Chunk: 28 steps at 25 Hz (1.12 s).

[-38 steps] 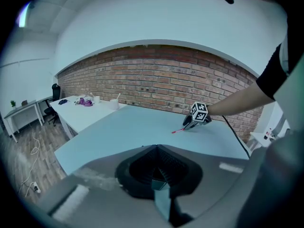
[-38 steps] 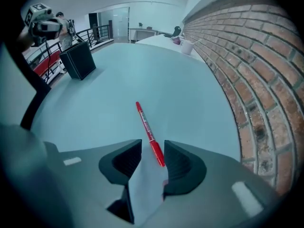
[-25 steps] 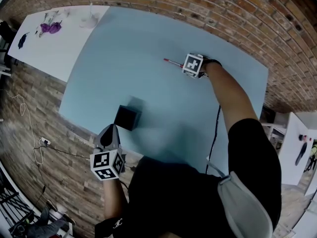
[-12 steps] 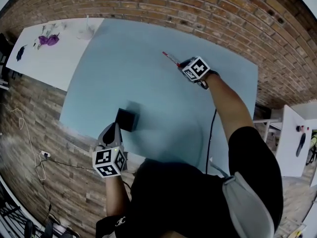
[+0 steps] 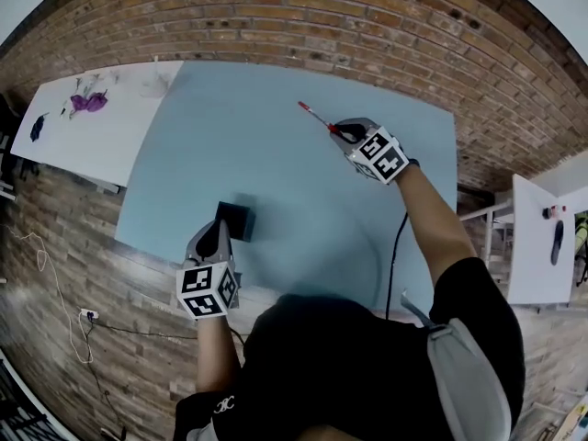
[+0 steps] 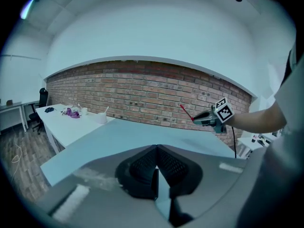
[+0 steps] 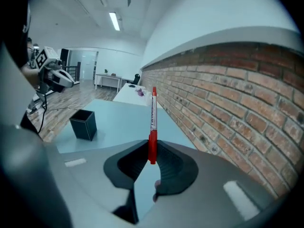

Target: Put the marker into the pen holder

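Observation:
A red marker (image 5: 313, 116) sticks out from my right gripper (image 5: 340, 132), which is shut on its lower end above the far side of the light blue table (image 5: 276, 163). In the right gripper view the marker (image 7: 152, 122) stands upright between the pads, clear of the table. The black square pen holder (image 5: 235, 220) stands near the table's front edge, open side up, also seen as a dark box (image 7: 83, 124). My left gripper (image 5: 213, 231) hovers right beside the holder, jaws together and empty (image 6: 156, 151). From the left gripper view the holder is hidden.
A white table (image 5: 101, 136) with a purple object (image 5: 89, 103) adjoins the blue one on the left. A brick wall (image 5: 386, 35) runs along the far edge. A black cable (image 5: 397, 246) hangs by the person's right arm.
The marker lay on the table under the right gripper; now it is lifted, tip pointing away. The right gripper has shifted right. The left gripper stays by the holder.

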### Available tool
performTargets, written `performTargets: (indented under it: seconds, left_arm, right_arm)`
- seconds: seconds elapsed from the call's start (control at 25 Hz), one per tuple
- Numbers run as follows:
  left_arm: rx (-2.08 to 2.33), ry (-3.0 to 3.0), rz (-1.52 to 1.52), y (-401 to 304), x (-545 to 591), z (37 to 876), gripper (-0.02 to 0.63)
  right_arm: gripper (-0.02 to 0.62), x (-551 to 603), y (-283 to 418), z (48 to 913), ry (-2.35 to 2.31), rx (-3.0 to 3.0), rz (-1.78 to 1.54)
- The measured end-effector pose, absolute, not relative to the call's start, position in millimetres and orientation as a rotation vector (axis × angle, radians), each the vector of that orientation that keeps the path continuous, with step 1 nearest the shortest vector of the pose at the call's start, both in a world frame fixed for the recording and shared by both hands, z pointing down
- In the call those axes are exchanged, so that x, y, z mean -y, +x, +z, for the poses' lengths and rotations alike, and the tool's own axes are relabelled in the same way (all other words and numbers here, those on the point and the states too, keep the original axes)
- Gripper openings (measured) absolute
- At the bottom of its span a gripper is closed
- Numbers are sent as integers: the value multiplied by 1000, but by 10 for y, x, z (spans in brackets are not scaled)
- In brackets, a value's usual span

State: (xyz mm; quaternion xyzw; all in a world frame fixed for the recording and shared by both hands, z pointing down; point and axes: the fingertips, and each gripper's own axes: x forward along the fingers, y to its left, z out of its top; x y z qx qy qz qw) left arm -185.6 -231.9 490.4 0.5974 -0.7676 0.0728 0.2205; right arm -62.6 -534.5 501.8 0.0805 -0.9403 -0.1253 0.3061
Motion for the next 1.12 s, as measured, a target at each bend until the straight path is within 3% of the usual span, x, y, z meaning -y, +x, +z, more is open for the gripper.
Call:
performTargets:
  seconds: [0.36,1.12]
  left_arm:
    - [2125,1725,214,-1686,2292,4783,5]
    - [2073,1784,349,-1218,2263,4791,5]
  right_arm:
    - [61,4411,-14,4526,271,2533,-504]
    - [61,3854,726,4923,342,2582,-236]
